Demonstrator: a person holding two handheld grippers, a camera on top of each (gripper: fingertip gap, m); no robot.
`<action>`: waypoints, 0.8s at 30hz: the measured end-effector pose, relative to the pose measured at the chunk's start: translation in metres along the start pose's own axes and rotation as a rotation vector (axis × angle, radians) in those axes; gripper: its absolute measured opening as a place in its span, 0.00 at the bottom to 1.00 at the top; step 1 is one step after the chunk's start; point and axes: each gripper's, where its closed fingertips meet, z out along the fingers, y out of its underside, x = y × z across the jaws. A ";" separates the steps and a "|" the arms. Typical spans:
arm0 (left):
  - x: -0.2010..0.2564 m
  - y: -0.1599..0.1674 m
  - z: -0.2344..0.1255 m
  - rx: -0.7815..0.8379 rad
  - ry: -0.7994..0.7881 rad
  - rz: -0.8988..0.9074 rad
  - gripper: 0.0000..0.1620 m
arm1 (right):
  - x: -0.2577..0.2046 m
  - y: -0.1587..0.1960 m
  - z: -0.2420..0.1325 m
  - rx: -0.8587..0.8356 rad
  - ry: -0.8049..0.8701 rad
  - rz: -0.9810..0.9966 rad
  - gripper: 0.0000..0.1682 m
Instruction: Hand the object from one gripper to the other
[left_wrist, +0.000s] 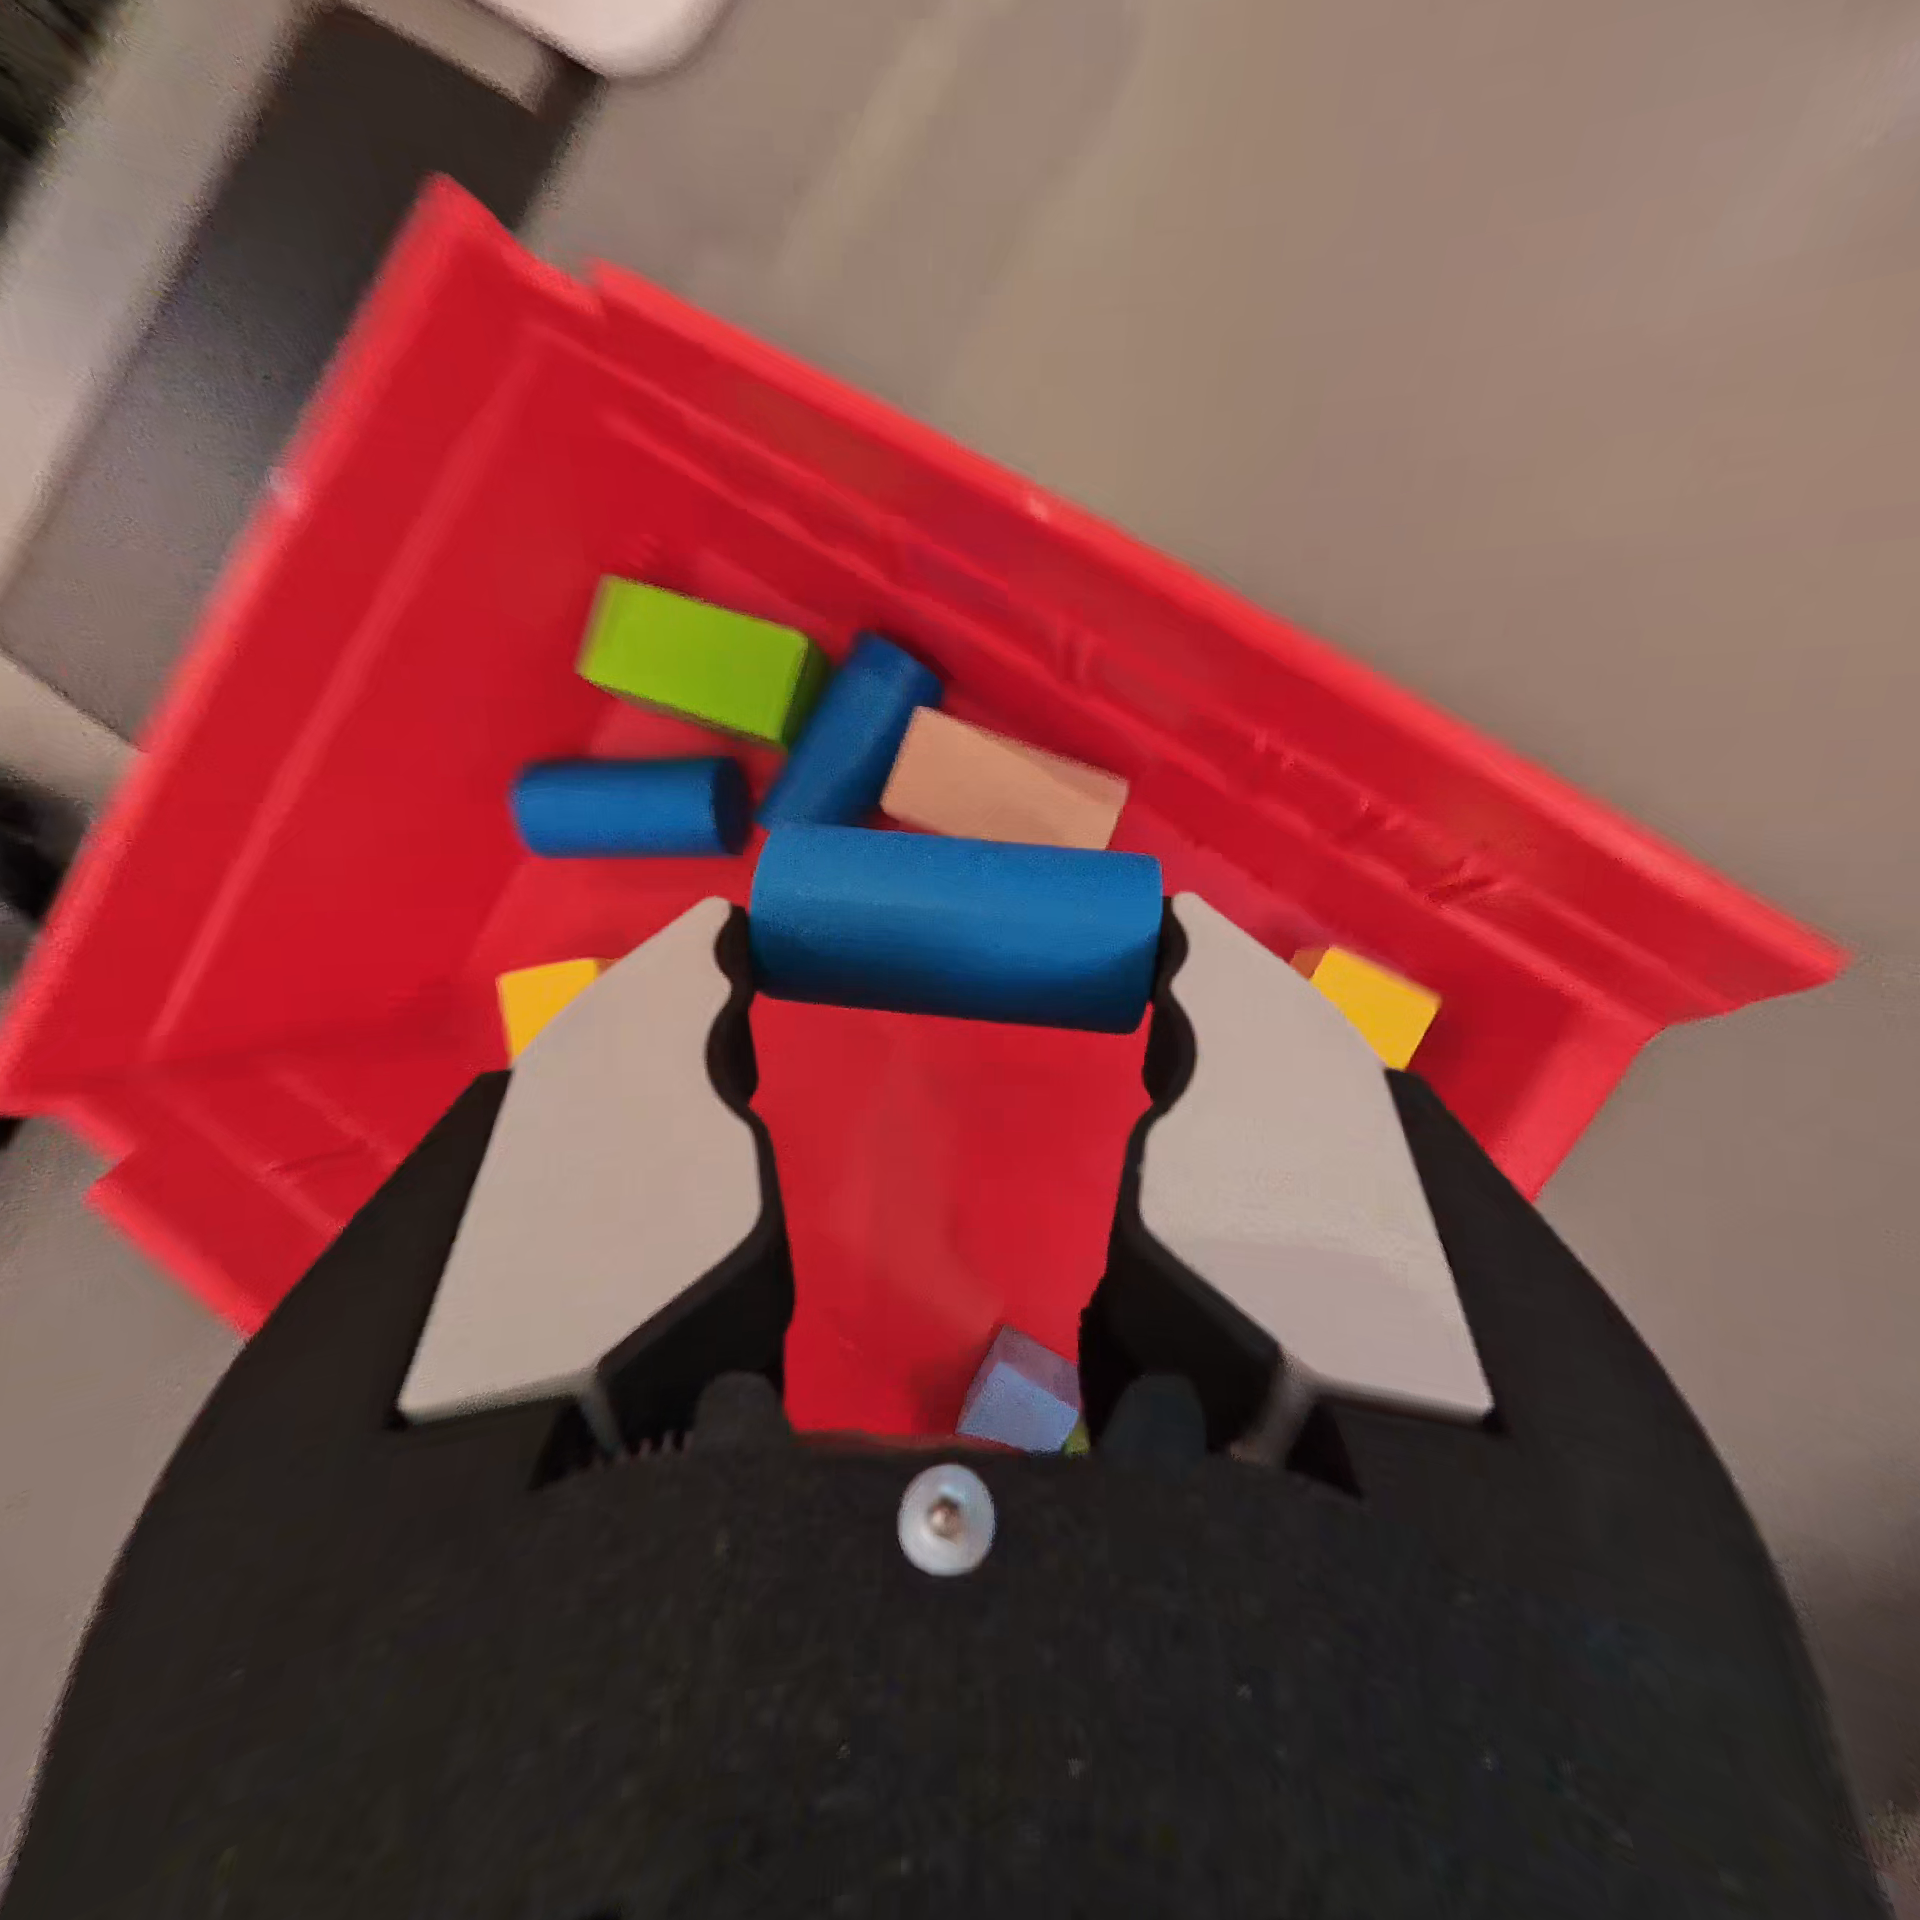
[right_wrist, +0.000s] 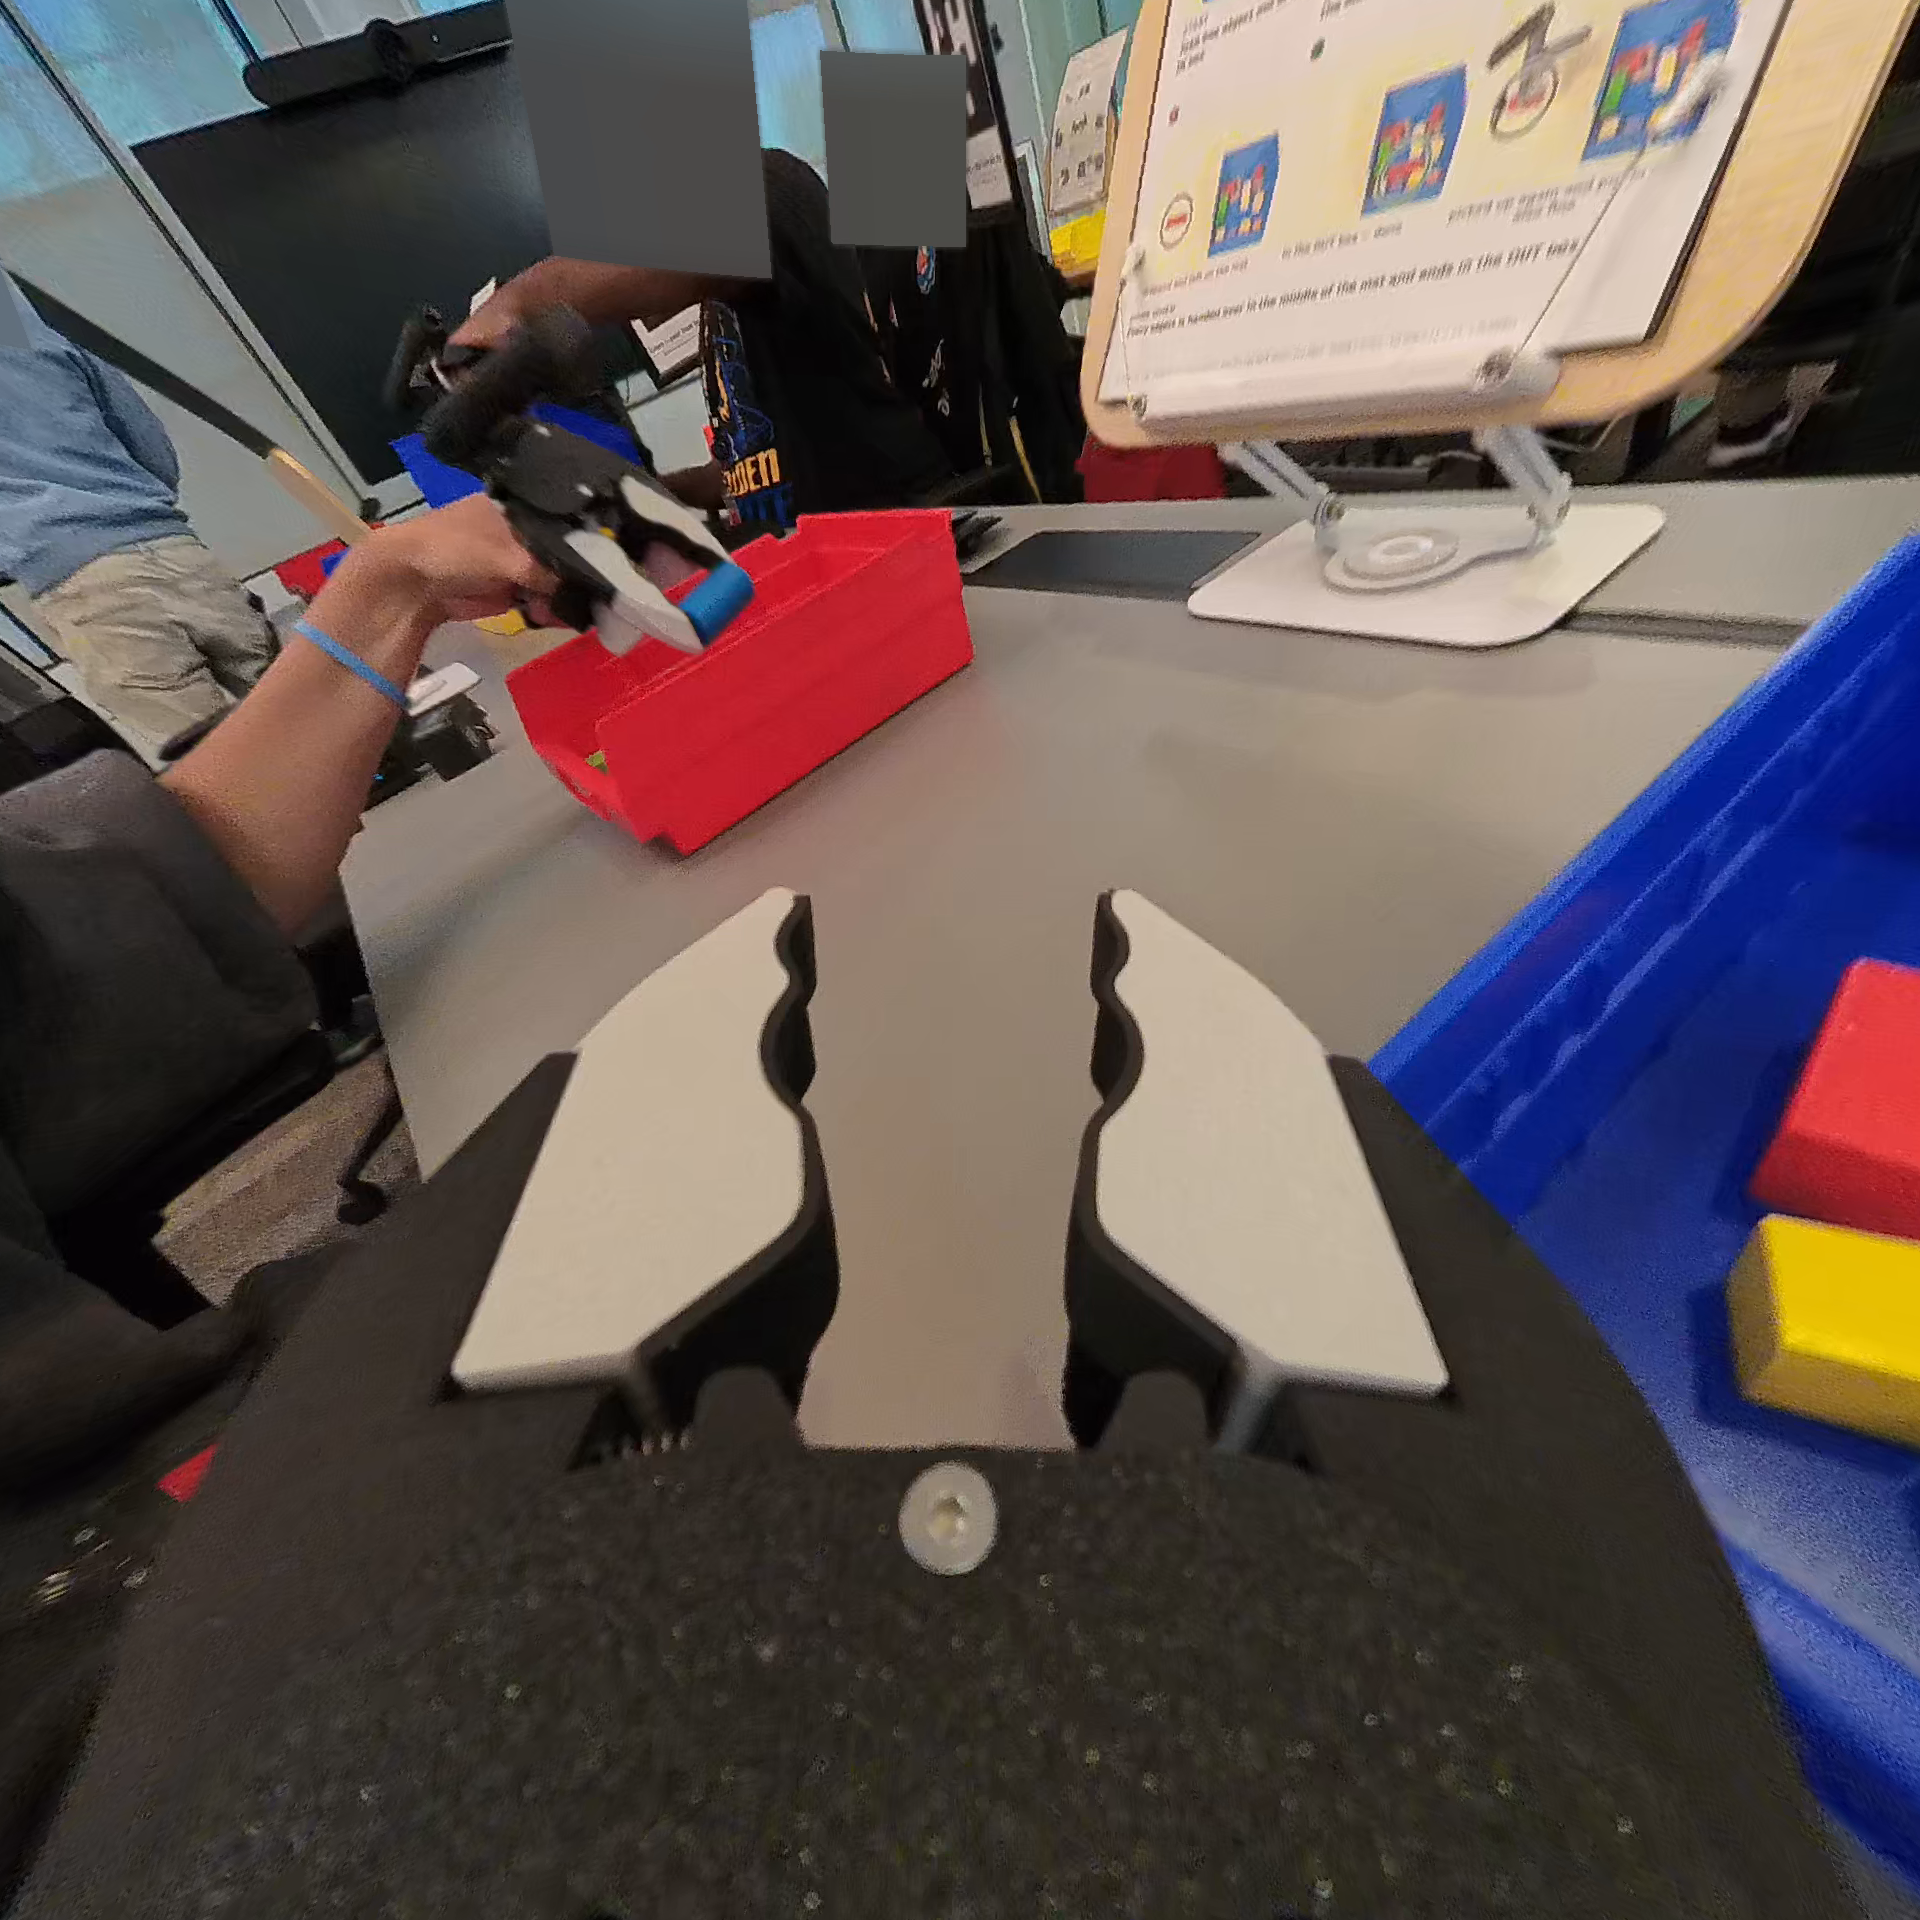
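**Blue cylinder clamped above the red bin**

Blue cylinder (left_wrist: 954, 925) sits at the fingertips of the left gripper (left_wrist: 951, 935), one flat end against each finger. Its long axis runs crosswise to the fingers, left to right in the left wrist view, tilted slightly. It hangs above the red bin (left_wrist: 343, 790), clear of the blocks inside: a green block (left_wrist: 696, 657), two more blue cylinders (left_wrist: 629, 805), a tan block (left_wrist: 1003, 781) and yellow blocks (left_wrist: 1377, 1003).

In the right wrist view the held cylinder shows at far left, over the bin's near end, a person's hand (right_wrist: 447, 577) on the tool. The right gripper (right_wrist: 951, 925) stands with fingers spread and empty above the grey table (right_wrist: 1195, 790), well apart from the cylinder. A blue bin (right_wrist: 1621, 997) at right holds a red block (right_wrist: 1860, 1101) and a yellow block (right_wrist: 1829, 1330).
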 end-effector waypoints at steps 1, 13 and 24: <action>-0.003 -0.014 -0.014 0.079 -0.002 -0.044 0.45 | 0.002 -0.009 0.001 0.001 0.004 -0.019 0.30; 0.105 -0.200 -0.069 0.783 0.809 -0.938 0.44 | 0.005 -0.095 0.105 0.100 -0.206 -0.354 0.35; 0.222 -0.230 -0.003 0.484 1.240 -1.131 0.44 | -0.070 -0.050 0.160 0.006 -0.420 -0.584 0.32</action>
